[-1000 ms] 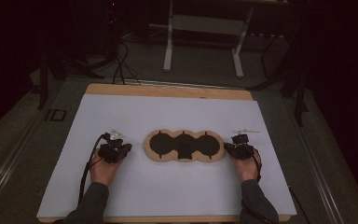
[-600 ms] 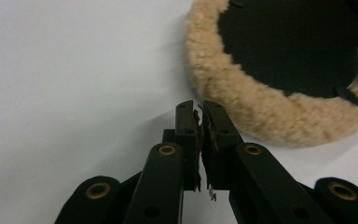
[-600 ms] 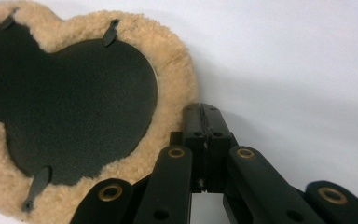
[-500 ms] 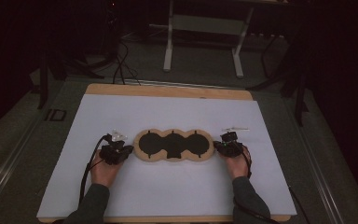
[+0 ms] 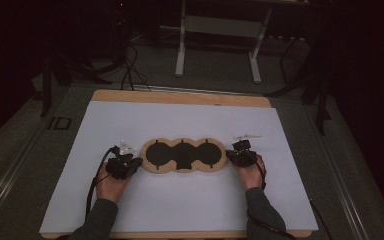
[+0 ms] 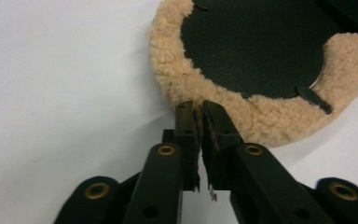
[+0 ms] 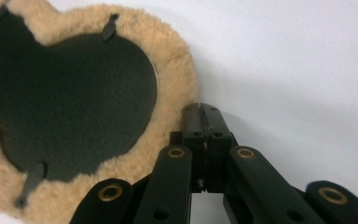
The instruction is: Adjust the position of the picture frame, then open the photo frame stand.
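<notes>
A three-lobed pad (image 5: 182, 155) with a tan fleece rim and a black face lies flat in the middle of the white sheet (image 5: 180, 210). My left gripper (image 5: 137, 162) is at its left end. In the left gripper view that gripper (image 6: 196, 106) is shut, with its tips touching the fleece rim (image 6: 261, 121). My right gripper (image 5: 230, 155) is at the pad's right end. It (image 7: 201, 108) is shut as well, and its tips rest just beside the fleece rim (image 7: 177, 70) with nothing between the jaws. Small black tabs (image 7: 109, 25) sit on the black face.
The white sheet covers a wooden board (image 5: 180, 96) whose edge shows at the back. Beyond it on the dark floor stand a metal frame (image 5: 217, 25) and loose cables (image 5: 127, 65). An "ID" mark (image 5: 57, 122) lies left of the board.
The pad has slid left until its left end meets my left gripper. My right gripper moved left with the pad's right end. The left gripper has hardly moved.
</notes>
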The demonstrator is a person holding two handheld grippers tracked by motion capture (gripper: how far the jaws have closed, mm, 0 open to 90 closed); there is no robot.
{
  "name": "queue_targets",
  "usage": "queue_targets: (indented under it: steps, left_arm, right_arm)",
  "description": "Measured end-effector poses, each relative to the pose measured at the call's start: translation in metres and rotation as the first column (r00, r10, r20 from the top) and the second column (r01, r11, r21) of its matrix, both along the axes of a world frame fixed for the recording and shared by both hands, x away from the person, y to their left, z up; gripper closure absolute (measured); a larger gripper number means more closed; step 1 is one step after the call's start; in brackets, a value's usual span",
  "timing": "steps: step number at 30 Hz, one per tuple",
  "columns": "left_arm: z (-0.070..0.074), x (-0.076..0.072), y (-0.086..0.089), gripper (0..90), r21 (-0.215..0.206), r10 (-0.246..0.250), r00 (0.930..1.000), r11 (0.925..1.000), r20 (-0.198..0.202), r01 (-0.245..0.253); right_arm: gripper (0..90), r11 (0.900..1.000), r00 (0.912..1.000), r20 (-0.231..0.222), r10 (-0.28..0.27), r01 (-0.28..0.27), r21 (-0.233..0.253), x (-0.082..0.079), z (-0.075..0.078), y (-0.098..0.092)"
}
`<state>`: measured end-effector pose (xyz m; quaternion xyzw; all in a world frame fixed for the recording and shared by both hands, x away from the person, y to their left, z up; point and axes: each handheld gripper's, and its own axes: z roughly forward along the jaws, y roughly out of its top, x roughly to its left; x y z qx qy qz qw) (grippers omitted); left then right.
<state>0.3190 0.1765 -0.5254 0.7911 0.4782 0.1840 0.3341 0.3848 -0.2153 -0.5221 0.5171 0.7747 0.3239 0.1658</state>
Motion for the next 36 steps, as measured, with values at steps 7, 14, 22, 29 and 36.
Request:
queue_targets:
  steps: [7, 14, 22, 29, 36]
  left_arm:
    - [0.004, -0.002, 0.005, 78.1, -0.011, 0.018, 0.9998, 0.9998, 0.011, -0.018]
    - [0.008, -0.004, 0.008, 73.3, -0.016, 0.026, 0.9991, 0.9995, 0.034, -0.026]
    - [0.014, -0.009, 0.007, 67.9, -0.023, 0.027, 0.997, 0.9994, 0.073, -0.025]
    - [0.023, -0.016, 0.004, 62.7, -0.045, -0.004, 0.9932, 0.999, 0.116, 0.009]
    - [0.029, -0.021, -0.004, 59.2, -0.066, -0.029, 0.9874, 0.997, 0.156, 0.04]
  right_arm:
    - [87.4, 0.997, 0.9987, 0.016, 0.049, -0.048, -0.052, -0.013, 0.002, -0.005]
    - [79.6, 0.989, 0.9926, 0.029, 0.118, -0.115, -0.088, -0.042, 0.009, -0.023]
    - [74.8, 0.985, 0.9892, 0.05, 0.138, -0.132, -0.108, -0.055, 0.008, -0.026]
    - [70.4, 0.981, 0.984, 0.066, 0.165, -0.157, -0.112, -0.061, 0.006, -0.021]
    - [61.9, 0.98, 0.9788, 0.074, 0.191, -0.186, -0.067, -0.061, 0.005, -0.024]
